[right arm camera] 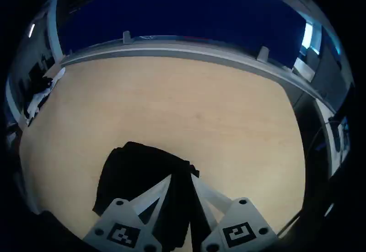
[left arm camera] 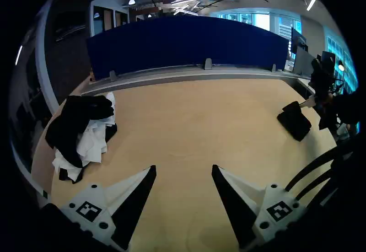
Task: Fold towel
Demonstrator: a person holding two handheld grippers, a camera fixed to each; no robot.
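A folded black towel (right arm camera: 137,174) lies on the light wooden table (right arm camera: 183,110), close in front of me in the right gripper view. My right gripper (right arm camera: 181,181) has its two fingers drawn close together with a fold of that black cloth pinched between them. In the left gripper view the same black towel (left arm camera: 295,120) sits at the table's right edge, with the right gripper (left arm camera: 309,102) at its far corner. My left gripper (left arm camera: 184,172) hovers open above bare table (left arm camera: 192,115), with nothing between its fingers.
A heap of black and white towels (left arm camera: 82,131) lies at the table's left side, also seen far left as the heap (right arm camera: 40,92). A blue partition (left arm camera: 187,44) with a grey rail runs along the far edge. A dark chair back (left arm camera: 320,174) stands at the lower right.
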